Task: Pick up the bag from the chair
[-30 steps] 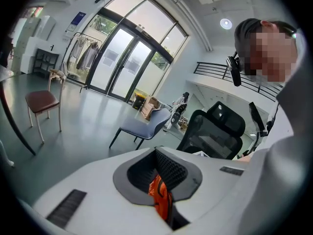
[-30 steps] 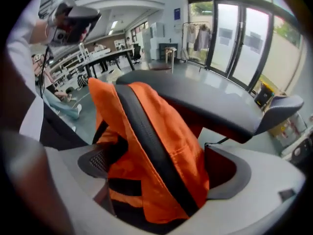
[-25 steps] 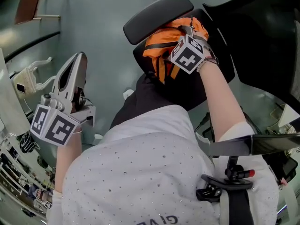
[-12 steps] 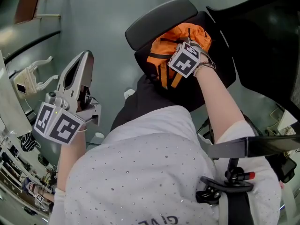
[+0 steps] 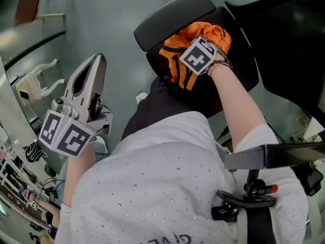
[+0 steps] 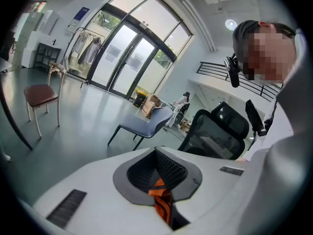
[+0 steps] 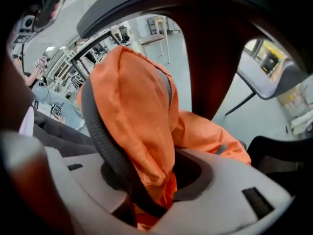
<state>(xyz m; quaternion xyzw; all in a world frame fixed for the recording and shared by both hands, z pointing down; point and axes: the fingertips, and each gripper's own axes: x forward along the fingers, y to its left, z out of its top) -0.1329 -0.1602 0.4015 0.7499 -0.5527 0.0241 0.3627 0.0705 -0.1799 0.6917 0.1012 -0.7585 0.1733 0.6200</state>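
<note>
One bag (image 5: 219, 34) on chair (image 5: 172, 14), fold upright in just-closed right hand-held gripper (image 7: 144, 146)

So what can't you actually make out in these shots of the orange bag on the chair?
- Bag: head view, the right gripper, whose jaws have just been closing on its fabric, covers the middle.
- Chair legs: head view, hidden under its seat and the person.
- Orange scrap low between the left gripper jaws: left gripper view, too little shows to name it.
</note>
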